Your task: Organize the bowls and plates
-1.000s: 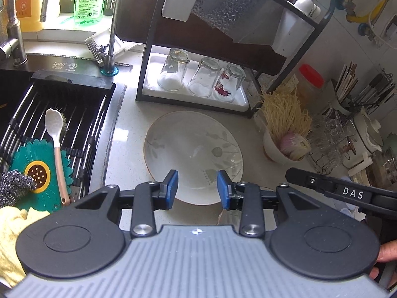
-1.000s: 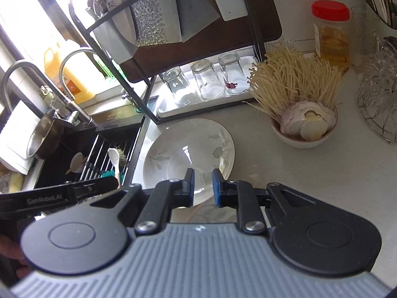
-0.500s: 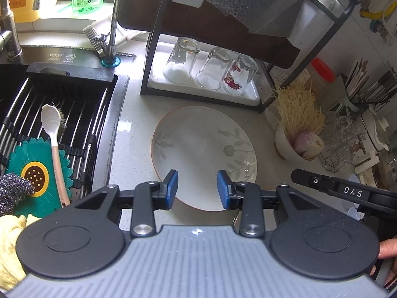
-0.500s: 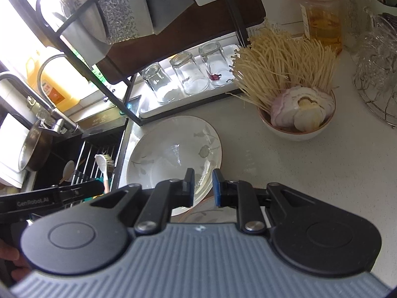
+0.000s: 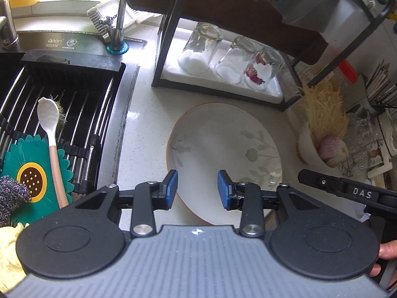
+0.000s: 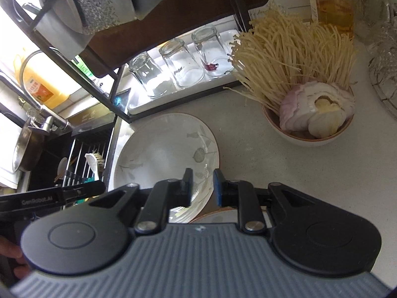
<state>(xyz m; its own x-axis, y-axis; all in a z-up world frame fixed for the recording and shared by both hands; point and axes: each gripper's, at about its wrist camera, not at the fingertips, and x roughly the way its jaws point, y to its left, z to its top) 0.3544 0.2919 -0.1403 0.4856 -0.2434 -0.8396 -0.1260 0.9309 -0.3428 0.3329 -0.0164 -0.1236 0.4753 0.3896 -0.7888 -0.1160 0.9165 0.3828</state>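
Plate [image 5: 218,146] near edge hidden behind left gripper [image 5: 197,185] (jaws spread, empty); glossy white, leaf-printed; right gripper [image 6: 201,185] narrowly parted, grasp unclear.

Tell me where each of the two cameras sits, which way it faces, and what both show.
Left wrist: sits on the left gripper, looks down and forward over the white leaf-patterned plate toward the black sink rack; its blue-padded fingers and a fingertip at the right edge show.
Right wrist: sits on the right gripper, faces the same plate and the bowl of enoki mushrooms and onion; its own fingers show.
Shared: the plate, three upturned clear glasses, each other's gripper.
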